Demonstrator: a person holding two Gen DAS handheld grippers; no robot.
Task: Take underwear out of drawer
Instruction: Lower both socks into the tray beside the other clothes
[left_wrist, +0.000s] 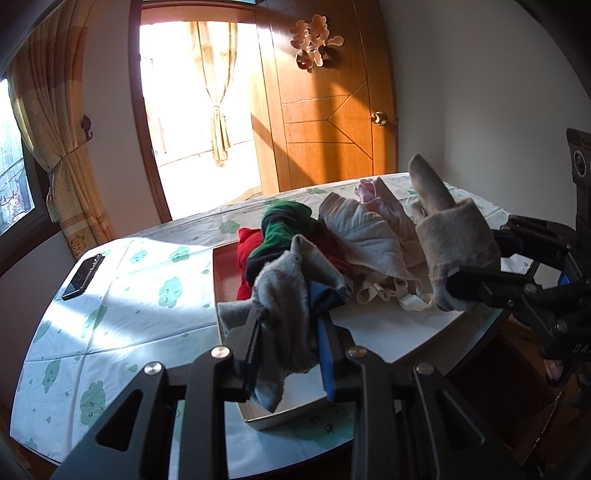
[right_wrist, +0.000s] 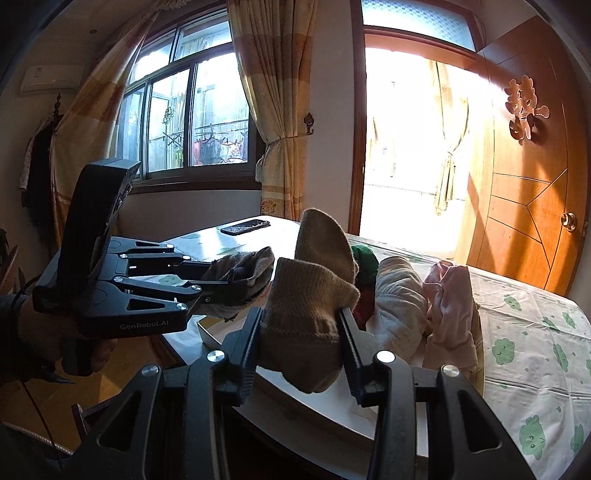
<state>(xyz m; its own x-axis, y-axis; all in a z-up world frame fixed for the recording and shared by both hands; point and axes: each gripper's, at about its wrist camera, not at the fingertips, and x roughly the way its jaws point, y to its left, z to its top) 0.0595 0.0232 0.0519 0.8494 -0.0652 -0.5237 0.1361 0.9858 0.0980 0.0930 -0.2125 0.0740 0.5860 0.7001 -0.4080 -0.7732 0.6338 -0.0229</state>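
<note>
A shallow white drawer lies on the table and holds a heap of clothes: a green and red piece, a pale grey piece, a pink one and a cream strappy one. My left gripper is shut on a grey garment with a blue part, lifted over the drawer's near end. To its right, my right gripper is shut on a beige knitted piece, sock-like, standing up between the fingers. The left gripper with its grey garment shows beside it.
A tablecloth with green clouds covers the table. A dark phone lies near the table's far left edge. Behind are a wooden door, a bright doorway and curtains. A person's hand holds the left gripper.
</note>
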